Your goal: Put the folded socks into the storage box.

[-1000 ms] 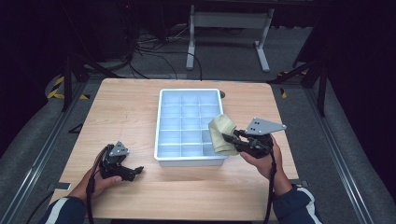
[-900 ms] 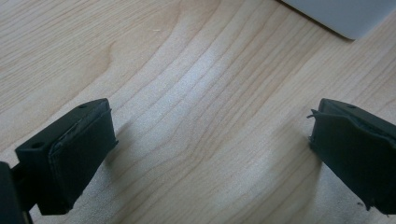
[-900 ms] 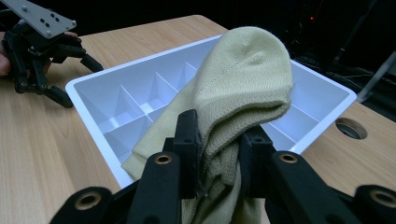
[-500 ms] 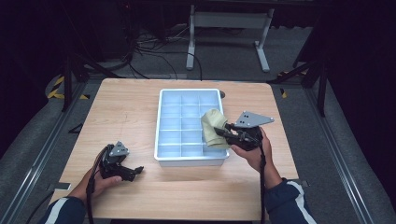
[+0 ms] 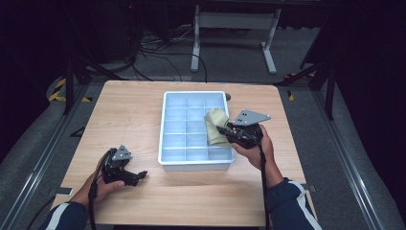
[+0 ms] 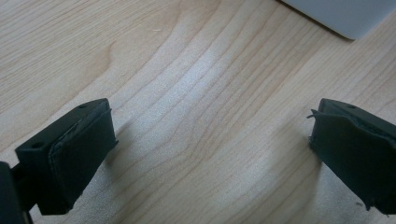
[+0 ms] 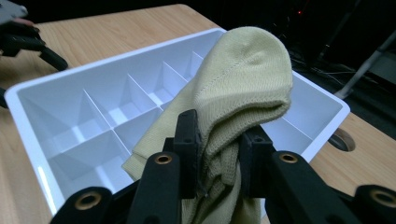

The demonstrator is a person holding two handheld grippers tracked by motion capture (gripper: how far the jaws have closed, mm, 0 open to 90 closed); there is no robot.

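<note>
A pale yellow-green sock (image 5: 216,125) (image 7: 233,98) hangs bunched over the right column of a white compartment tray (image 5: 167,120) (image 7: 28,100). My right gripper (image 5: 226,130) (image 7: 218,154) is shut on the sock's folds, held just above the tray's right side. Near the table's front left, my left gripper (image 5: 139,176) (image 6: 210,154) rests low over bare wood, jaws wide apart with nothing between them. The tray's compartments look empty; those under the sock are hidden.
The wooden table (image 5: 119,115) has a round cable hole (image 7: 342,139) just beyond the tray's far right corner. A metal stand (image 5: 230,28) and cables lie on the dark floor behind the table.
My right gripper has carried the sock leftward, from the tray's right rim to over its right column. The left gripper has stayed in place.
</note>
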